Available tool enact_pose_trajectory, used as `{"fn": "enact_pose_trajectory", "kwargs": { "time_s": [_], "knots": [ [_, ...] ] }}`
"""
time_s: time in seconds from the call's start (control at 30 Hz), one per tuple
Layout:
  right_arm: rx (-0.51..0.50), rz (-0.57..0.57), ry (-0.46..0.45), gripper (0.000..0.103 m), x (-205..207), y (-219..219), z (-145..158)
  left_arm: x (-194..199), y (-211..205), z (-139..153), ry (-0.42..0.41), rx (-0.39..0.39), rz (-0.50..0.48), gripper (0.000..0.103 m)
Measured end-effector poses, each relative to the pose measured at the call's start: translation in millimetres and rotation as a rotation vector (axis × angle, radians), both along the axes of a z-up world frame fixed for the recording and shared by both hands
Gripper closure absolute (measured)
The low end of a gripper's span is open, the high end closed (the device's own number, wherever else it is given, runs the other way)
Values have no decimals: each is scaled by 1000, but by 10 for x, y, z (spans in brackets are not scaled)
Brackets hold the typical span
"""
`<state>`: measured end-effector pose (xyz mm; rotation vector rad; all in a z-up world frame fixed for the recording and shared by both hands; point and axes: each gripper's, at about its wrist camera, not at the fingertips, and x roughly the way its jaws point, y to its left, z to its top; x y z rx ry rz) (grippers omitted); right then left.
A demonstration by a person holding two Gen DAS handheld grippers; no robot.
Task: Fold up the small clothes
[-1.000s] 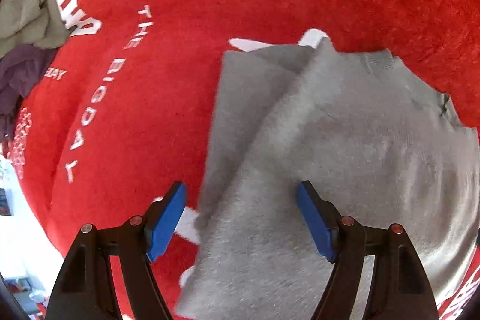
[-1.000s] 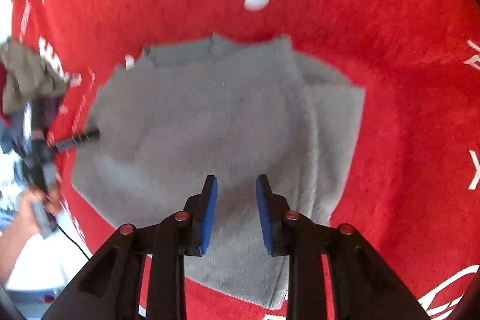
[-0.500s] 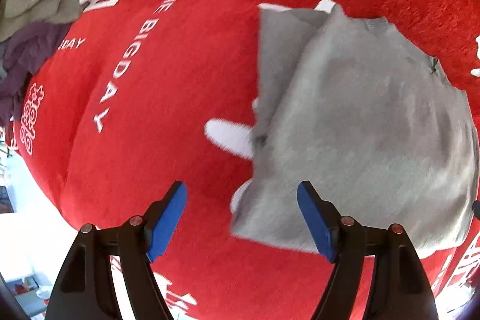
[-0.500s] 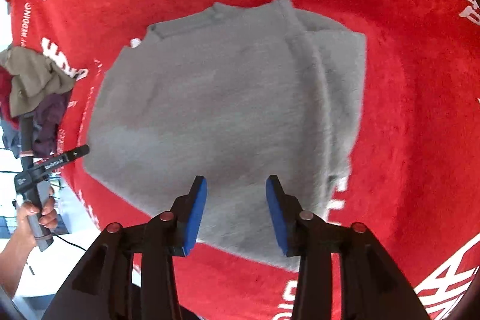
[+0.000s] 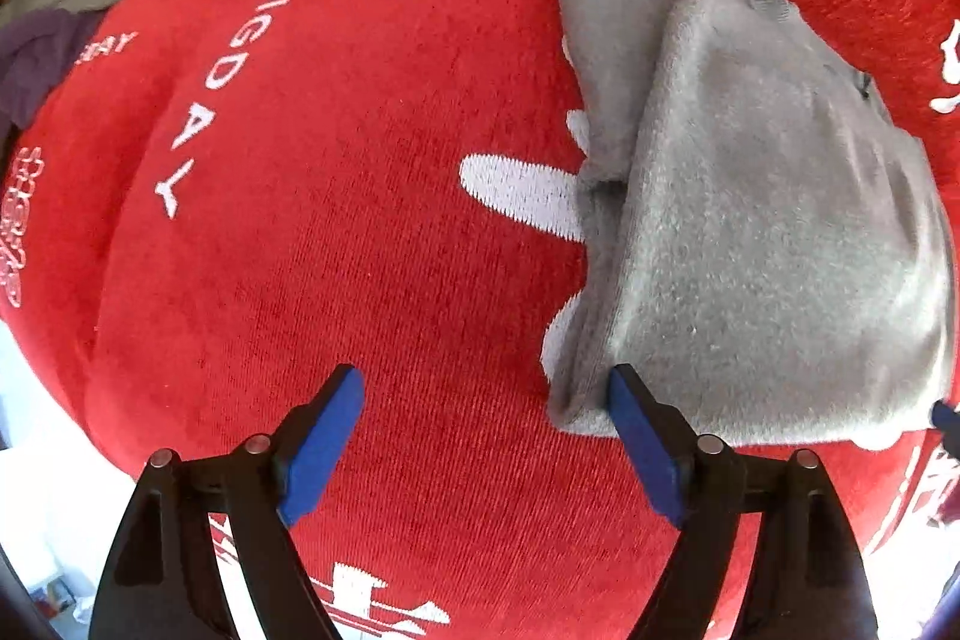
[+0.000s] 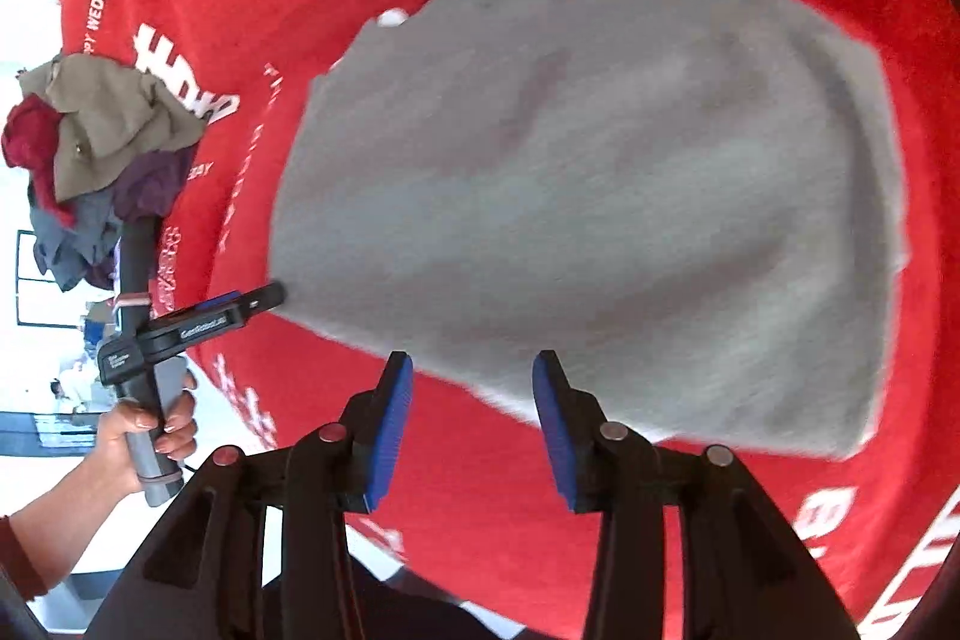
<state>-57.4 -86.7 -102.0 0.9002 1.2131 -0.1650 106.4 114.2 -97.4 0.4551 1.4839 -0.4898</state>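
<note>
The grey knit garment (image 5: 774,232) lay partly folded on the red printed blanket (image 5: 336,232), ahead and to the right of the left gripper (image 5: 486,439). Its near corner sat just beside the right-hand blue pad (image 5: 645,454). The left gripper's 2 fingers were spread wide, holding nothing. The right gripper (image 6: 474,430) had its fingers moderately spread, empty, with the garment's near edge just ahead of the tips. A pile of mixed clothes (image 6: 96,160) sat far left of them.
</note>
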Motion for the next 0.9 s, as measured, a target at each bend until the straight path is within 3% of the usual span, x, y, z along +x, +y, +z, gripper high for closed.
{"fn": "enact_pose_trajectory", "kwargs": {
  "time_s": [0.23, 0.57, 0.63, 0.67, 0.9],
  "knots": [
    [91, 8, 25, 58, 306, 610, -188, 85, 138, 34, 57, -46, -48, 19],
    [168, -25, 65, 50, 528, 806, -338, 201, 353, -57, 100, -85, -31, 19],
    [165, -20, 71, 47, 568, 818, -339, 202, 392, -51, 99, -93, -23, 14],
    [165, -17, 74, 47, 584, 822, -346, 178, 393, -69, 105, -95, -19, 0],
    [191, -28, 84, 45, 582, 785, -414, 189, 578, -107, 162, -128, 30, 0]
  ]
}}
